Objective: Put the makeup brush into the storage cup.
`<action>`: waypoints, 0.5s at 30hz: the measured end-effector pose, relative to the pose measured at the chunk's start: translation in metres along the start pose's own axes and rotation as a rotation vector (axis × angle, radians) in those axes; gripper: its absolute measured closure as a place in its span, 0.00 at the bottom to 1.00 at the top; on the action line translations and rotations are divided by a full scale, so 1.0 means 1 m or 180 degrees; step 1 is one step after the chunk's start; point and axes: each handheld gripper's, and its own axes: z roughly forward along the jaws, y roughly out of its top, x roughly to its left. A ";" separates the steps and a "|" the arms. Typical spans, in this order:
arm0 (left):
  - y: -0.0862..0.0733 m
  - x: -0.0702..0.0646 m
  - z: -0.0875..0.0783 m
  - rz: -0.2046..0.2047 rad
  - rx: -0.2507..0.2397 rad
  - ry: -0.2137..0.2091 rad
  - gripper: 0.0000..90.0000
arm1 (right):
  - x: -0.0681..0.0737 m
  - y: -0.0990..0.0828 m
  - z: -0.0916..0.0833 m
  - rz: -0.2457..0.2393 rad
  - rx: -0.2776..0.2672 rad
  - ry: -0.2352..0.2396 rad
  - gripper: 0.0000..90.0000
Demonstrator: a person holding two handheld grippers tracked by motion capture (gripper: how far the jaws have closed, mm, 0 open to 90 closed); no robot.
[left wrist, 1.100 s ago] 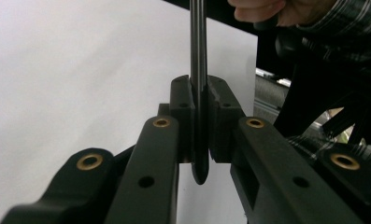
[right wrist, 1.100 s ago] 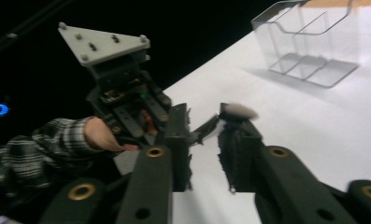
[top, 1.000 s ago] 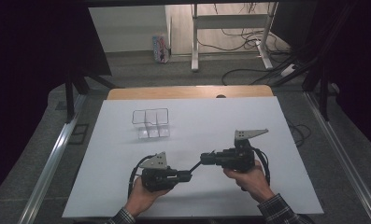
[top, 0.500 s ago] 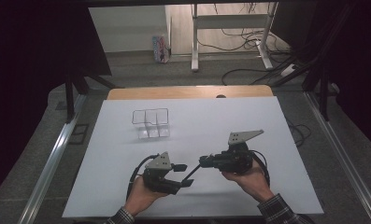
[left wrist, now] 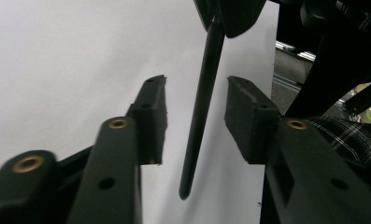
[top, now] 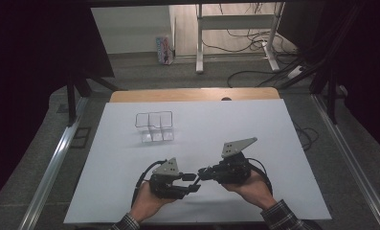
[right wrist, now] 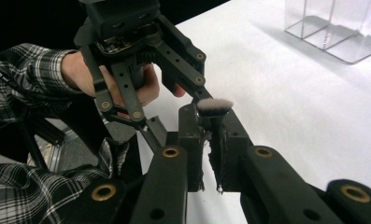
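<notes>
The right gripper [right wrist: 206, 154] hides the middle of the makeup brush [right wrist: 214, 107]; the brush's handle [left wrist: 203, 107] runs behind it in the left gripper view.

Clear divided box [top: 153, 127] on white table [top: 254, 124]

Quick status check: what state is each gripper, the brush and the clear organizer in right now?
Right gripper: shut on the brush.
Slim black makeup brush with pale bristle tip: clamped near its head, handle hanging free between the left gripper's pads.
Left gripper: open, jaws have just been closing, pads not touching the handle.
Clear plastic three-compartment organizer: upright, empty, untouched.
</notes>
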 end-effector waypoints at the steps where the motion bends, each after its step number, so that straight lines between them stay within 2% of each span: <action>1: 0.000 0.000 0.001 0.0002 0.0008 -0.0010 0.68 | 0.000 0.000 0.001 -0.0016 0.0004 0.0017 0.92; 8: 0.001 -0.004 0.003 0.0055 0.0081 -0.0057 0.89 | 0.003 0.000 0.006 -0.0085 0.0100 0.0042 0.92; 11: 0.003 -0.008 0.004 0.0157 0.0141 -0.0013 0.92 | 0.002 -0.001 0.006 -0.0057 0.0106 0.0076 0.92; 15: 0.004 -0.009 0.003 0.0169 0.0160 0.0002 0.93 | 0.001 -0.001 0.006 -0.0051 0.0104 0.0081 0.89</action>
